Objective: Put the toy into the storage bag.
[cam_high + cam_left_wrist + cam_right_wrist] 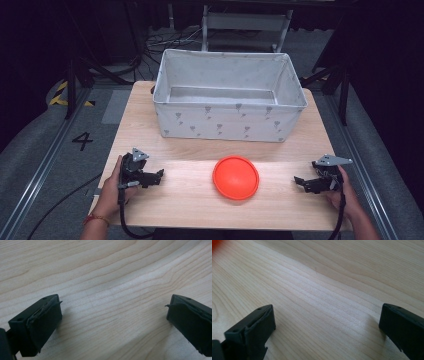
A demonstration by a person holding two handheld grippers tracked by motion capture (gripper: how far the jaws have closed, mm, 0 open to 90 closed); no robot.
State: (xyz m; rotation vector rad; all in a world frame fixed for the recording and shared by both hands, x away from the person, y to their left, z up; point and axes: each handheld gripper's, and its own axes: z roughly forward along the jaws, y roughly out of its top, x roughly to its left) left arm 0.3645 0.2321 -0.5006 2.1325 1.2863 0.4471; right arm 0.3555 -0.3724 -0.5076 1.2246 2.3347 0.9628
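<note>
A light wooden table [190, 200] is seen from the high view. At its far half a rectangular fabric bin [227, 122], pale grey with small printed motifs, is placed upright with its top open; its interior appears empty, though the near inner wall is hidden from this angle. An orange disc [236, 177], round and slightly domed, is located on the table in front of the bin, near the middle of the near half and apart from the bin.

The left gripper [159, 175] is held in the person's left hand [111, 187] at the near left of the table, well apart from the disc, with its jaws directed toward the centre. In the left gripper view its two black jaws are spread wide, with bare wood grain between them and nothing grasped.

The right gripper [298, 181] is held in the right hand [345, 192] at the near right, likewise well apart from the disc and directed inward. In the right gripper view the jaws are spread wide over bare table, nothing being held; a blurred orange patch is visible at the upper left corner.
</note>
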